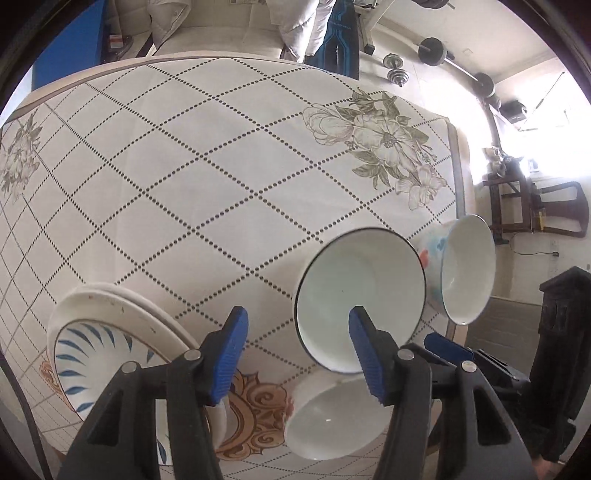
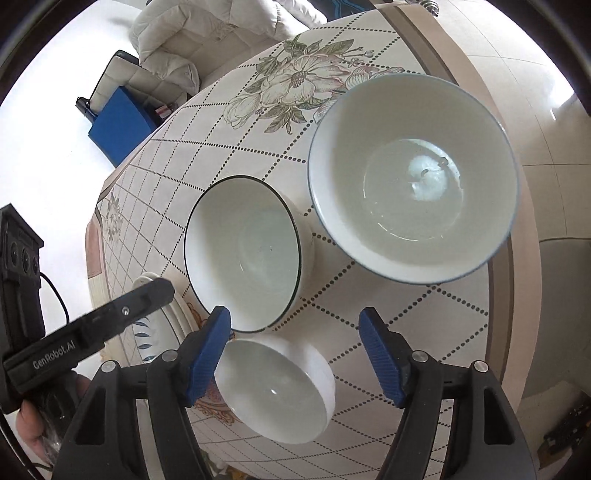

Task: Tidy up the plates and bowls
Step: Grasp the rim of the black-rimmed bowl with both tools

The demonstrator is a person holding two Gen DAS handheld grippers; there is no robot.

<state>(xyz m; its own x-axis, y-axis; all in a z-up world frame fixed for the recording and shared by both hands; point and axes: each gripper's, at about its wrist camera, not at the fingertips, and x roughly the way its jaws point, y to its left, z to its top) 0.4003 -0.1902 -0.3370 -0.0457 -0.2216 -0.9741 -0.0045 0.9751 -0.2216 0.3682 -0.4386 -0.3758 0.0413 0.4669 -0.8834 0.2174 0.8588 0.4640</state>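
A: What lies under everything?
B: A tablecloth (image 1: 207,173) with dotted diamonds and a flower print (image 1: 384,140) at two o'clock.
A: Beyond the table?
B: A pale sofa (image 1: 221,33) at twelve, dumbbells (image 1: 397,70) at one, a blue box (image 2: 122,125) at ten.

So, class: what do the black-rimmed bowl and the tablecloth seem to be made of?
Black-rimmed bowl: probably glazed ceramic; a smooth, glossy white inside with a painted rim line.
Tablecloth: likely wipe-clean plastic or coated fabric; a flat printed pattern with a slight sheen, though the look leaves it open.
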